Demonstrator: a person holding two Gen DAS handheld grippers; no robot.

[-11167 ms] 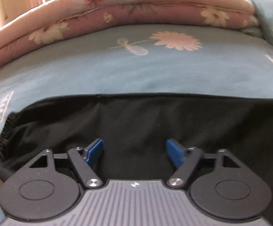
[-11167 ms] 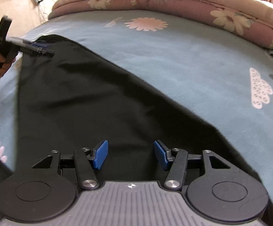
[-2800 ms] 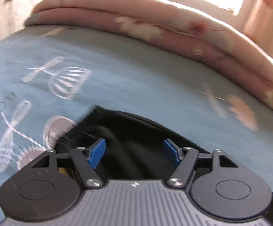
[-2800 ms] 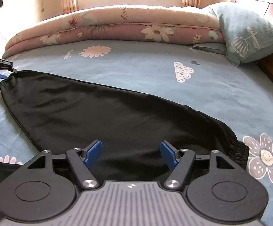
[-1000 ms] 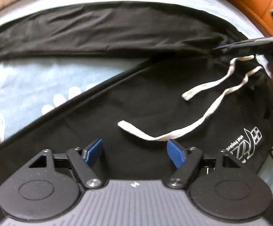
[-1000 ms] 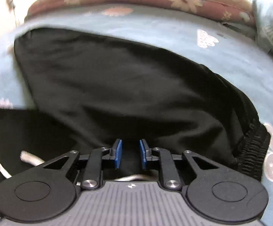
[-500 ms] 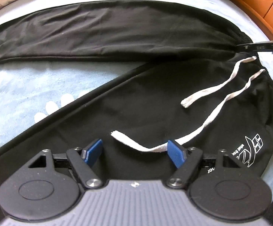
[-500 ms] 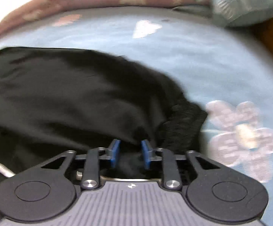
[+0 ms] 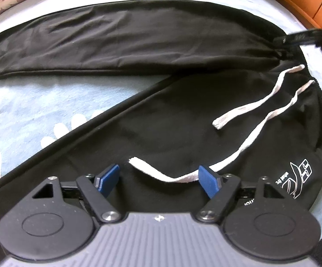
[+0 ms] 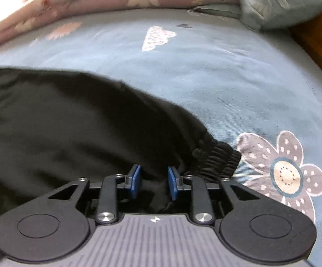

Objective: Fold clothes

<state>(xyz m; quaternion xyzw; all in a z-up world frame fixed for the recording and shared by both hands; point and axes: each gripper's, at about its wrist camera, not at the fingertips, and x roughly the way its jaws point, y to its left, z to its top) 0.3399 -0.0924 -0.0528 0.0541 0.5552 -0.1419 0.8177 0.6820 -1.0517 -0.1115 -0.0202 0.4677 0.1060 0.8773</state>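
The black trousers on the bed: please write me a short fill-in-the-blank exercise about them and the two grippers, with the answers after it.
1. The drawstring on the black trousers is ____ in colour.
2. The jaws of the left gripper stand wide ____.
3. The right gripper is shut on the trousers beside the gathered ____ band.
4. The bedsheet under the trousers is light ____.

Answers: white; open; elastic; blue
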